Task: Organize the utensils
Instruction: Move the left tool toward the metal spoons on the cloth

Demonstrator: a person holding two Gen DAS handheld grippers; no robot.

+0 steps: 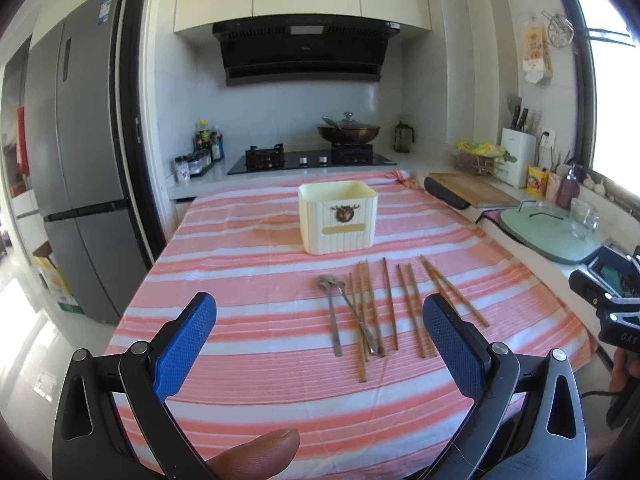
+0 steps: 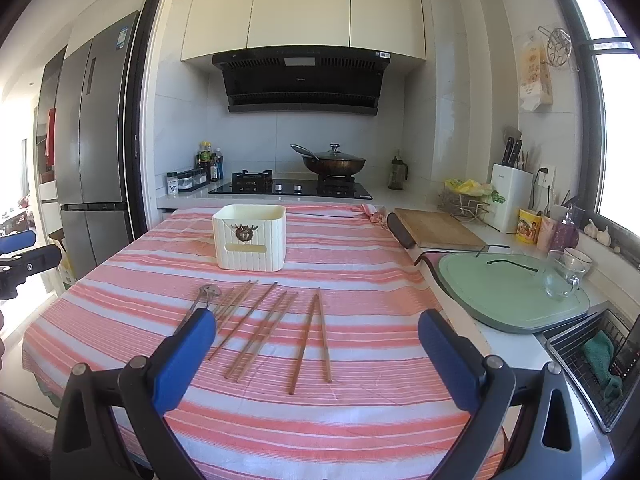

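Nothing is held yet, so the step in hand looks like the first pick: take one utensil from the row on the striped bench (image 1: 248,312) and drop it into the cream bin (image 1: 338,218). To do it well, I would single out an outlying piece, such as the separate pair of chopsticks (image 2: 314,340), come down with the fingers straddling the stick across its length near the middle, and close only once the pads touch the cloth, since thin sticks roll and neighbours lie close. The left gripper (image 1: 320,344) has its blue fingers (image 1: 186,346) spread wide and empty; the two spoons (image 1: 340,312) lie at about 12 o'clock between them, the chopsticks toward 1 o'clock, the bin beyond at 12. The right gripper (image 2: 316,360) is likewise spread and empty, with the chopsticks at 12 o'clock between its fingers and the bin farther off at 11.
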